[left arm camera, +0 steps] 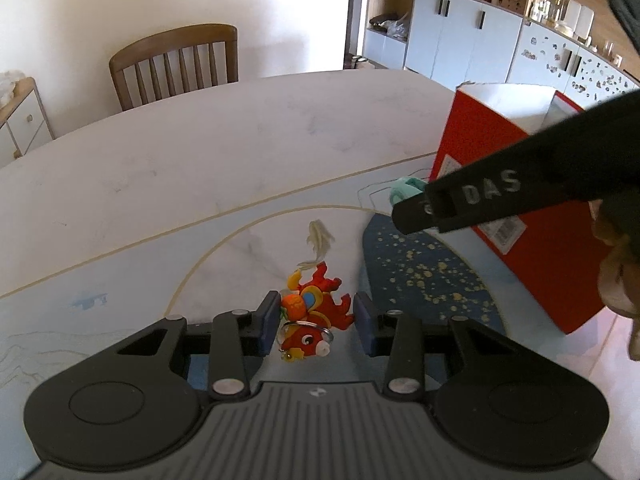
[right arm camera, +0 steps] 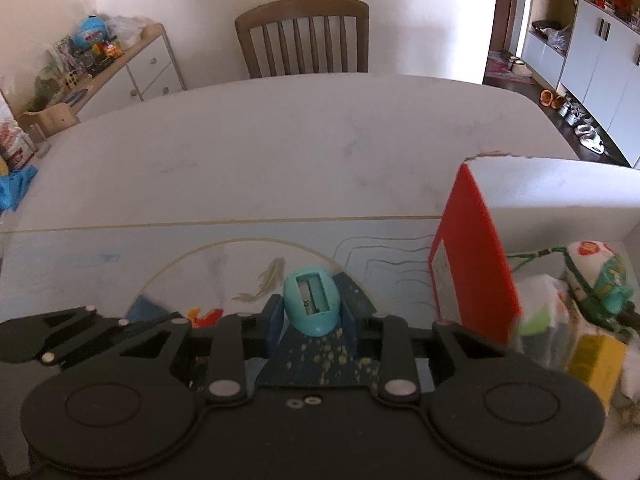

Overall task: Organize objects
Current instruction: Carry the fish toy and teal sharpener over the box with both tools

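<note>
At a dining table, the right gripper [right arm camera: 311, 312] holds a teal sharpener [right arm camera: 312, 305] pinched between its jaws, just left of the red box [right arm camera: 472, 256] standing open at 3 o'clock with small items already inside; the left gripper [left arm camera: 316, 322] hangs over a red fish keychain [left arm camera: 310, 316] lying on the mat [left arm camera: 120, 280], its jaws apart on either side of the toy and not yet closed on it; the step in hand looks to be loading the box, and the next move likely calls for lifting the sharpener over the box's near wall and letting go inside, then closing on the keychain; the table [right arm camera: 280, 140] lies bare toward the chair [right arm camera: 304, 36] at 12 o'clock, giving ample room; the box sits near the table's right edge, so a nudge could shift it.
</note>
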A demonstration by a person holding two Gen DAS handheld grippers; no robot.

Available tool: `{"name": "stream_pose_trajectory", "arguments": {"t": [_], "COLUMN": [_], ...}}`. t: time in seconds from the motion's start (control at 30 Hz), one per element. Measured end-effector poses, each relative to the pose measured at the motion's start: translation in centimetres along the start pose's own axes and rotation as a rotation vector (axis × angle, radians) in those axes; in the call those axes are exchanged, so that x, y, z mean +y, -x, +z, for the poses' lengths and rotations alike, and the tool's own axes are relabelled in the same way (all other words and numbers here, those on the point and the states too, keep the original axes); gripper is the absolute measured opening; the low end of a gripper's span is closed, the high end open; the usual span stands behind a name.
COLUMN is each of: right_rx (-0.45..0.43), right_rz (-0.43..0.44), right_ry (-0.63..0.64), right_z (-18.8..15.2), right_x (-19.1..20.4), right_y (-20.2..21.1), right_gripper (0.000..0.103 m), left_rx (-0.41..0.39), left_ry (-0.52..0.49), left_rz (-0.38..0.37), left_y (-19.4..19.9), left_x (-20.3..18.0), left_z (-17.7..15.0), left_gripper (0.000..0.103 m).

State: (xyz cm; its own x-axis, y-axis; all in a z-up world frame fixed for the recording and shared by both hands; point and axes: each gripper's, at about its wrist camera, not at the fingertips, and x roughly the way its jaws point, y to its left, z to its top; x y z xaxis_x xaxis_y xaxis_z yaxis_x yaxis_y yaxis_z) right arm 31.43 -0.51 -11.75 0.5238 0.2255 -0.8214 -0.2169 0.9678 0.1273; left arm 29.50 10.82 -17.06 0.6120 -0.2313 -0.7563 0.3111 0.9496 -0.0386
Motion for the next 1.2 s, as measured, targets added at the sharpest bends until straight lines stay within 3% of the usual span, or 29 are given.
{"name": "stream_pose_trajectory", "arguments": {"t": [0.3,0.7,1.2], "right_rx": [-0.029,-0.117,-0.189], "right_rz": [0.029,0.063,0.047], "right_ry": [0.004,-0.023,-0.034], "right_z": [-1.4,-2.8,-4.2], "right_x": [-0.6,-3.9,-11.9], "right_y": [5.3,11.2,15.6], "right_gripper": [0.029,0.029,0.029], "left_rx": [0.028,-0.007,-0.091], "left_ry": [-0.025,-0.017,-0.075], "left_rz": [0.027,0.021,-0.014], "left_y": [2.9,7.9,10.7], "left_x": [-1.8,-5.0,-13.4], "left_z": [0.9,3.5,7.7], "left_gripper": [0.039,0.039,0.039]}}
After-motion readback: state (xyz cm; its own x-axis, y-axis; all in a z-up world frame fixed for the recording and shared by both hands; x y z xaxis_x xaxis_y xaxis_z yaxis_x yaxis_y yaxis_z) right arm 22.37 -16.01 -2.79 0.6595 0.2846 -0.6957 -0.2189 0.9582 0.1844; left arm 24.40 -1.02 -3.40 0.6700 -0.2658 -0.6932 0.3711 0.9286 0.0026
